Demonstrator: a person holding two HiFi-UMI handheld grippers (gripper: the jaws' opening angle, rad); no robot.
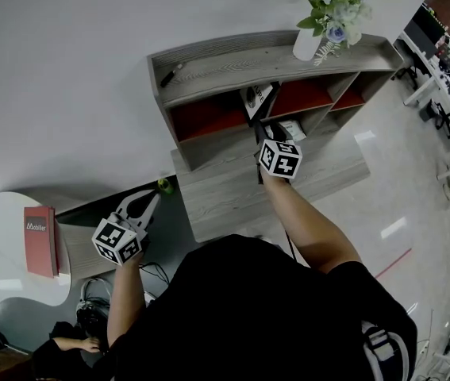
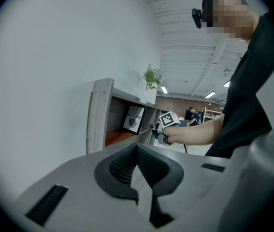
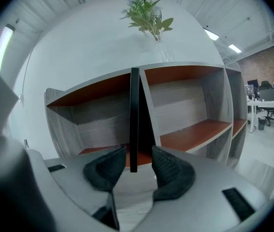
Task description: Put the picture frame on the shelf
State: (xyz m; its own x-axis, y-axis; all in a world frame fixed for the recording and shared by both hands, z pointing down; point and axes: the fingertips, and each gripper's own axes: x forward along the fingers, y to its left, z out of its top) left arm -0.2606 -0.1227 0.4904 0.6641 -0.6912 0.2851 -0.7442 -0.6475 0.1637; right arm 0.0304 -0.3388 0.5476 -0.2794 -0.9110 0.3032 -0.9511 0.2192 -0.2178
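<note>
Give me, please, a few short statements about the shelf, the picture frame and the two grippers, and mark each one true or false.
1. The picture frame stands upright in the shelf. True.
2. The right gripper is clamped on the frame. False: its jaws stand apart, with the frame's edge between them and the pads not pressing on it.
3. A vase of flowers stands on top of the shelf. True.
4. The left gripper holds a red book. False: its jaws are together with nothing in them, and the red book lies on the white table.
</note>
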